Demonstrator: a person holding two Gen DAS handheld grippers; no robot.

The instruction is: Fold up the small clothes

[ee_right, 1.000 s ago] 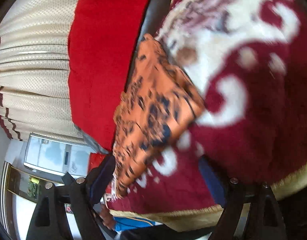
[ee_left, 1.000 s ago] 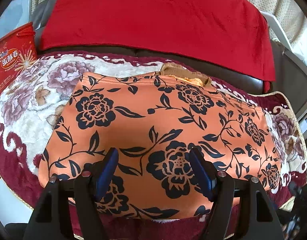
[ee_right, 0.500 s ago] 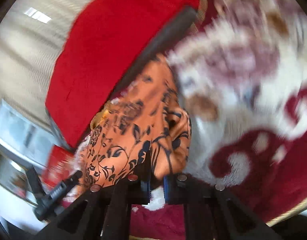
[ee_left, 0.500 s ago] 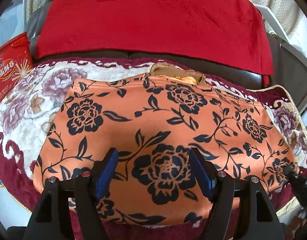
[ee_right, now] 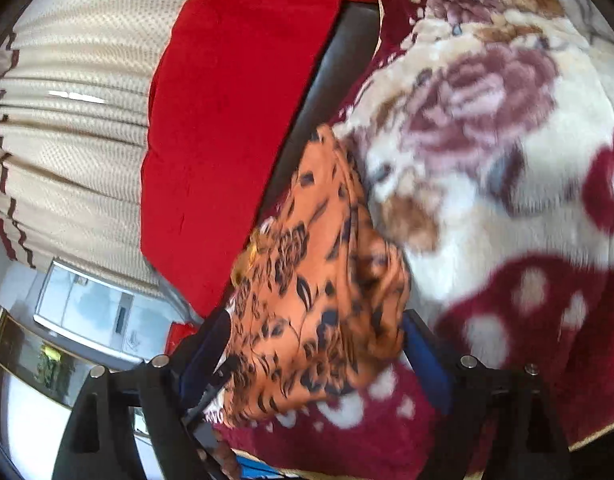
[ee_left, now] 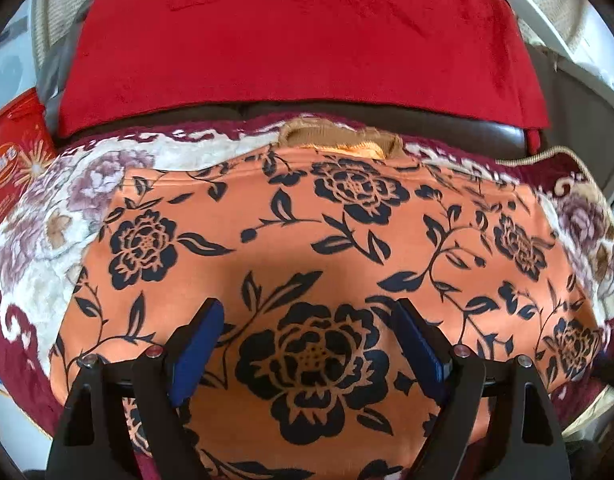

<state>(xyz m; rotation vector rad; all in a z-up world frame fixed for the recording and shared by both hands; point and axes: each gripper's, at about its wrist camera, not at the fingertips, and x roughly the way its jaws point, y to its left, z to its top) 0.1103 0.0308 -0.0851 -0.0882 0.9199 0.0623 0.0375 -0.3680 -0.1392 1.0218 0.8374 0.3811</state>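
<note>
An orange garment with black flowers [ee_left: 307,240] lies spread flat on a maroon and cream floral blanket [ee_left: 39,272]. My left gripper [ee_left: 307,312] hovers over its near middle. Its jaws are opening, with only the flat cloth beneath them and nothing pinched. In the right wrist view the same orange garment [ee_right: 327,280] shows from the side, bunched at one end. My right gripper [ee_right: 315,344] straddles that end. Its jaws are opening, and the blue pads [ee_right: 423,348] stand apart from the cloth that lies between them.
A red cloth [ee_left: 299,40] drapes over the dark sofa back [ee_left: 447,124] behind the blanket. A tan garment [ee_left: 339,140] peeks out past the orange one's far edge. A red printed box [ee_left: 15,160] stands at the left. Cream curtains [ee_right: 75,120] hang behind.
The left gripper has moved in closer over the garment and its jaws stand a little wider. The right gripper was shut on the garment's end half a second ago and now stands wide.
</note>
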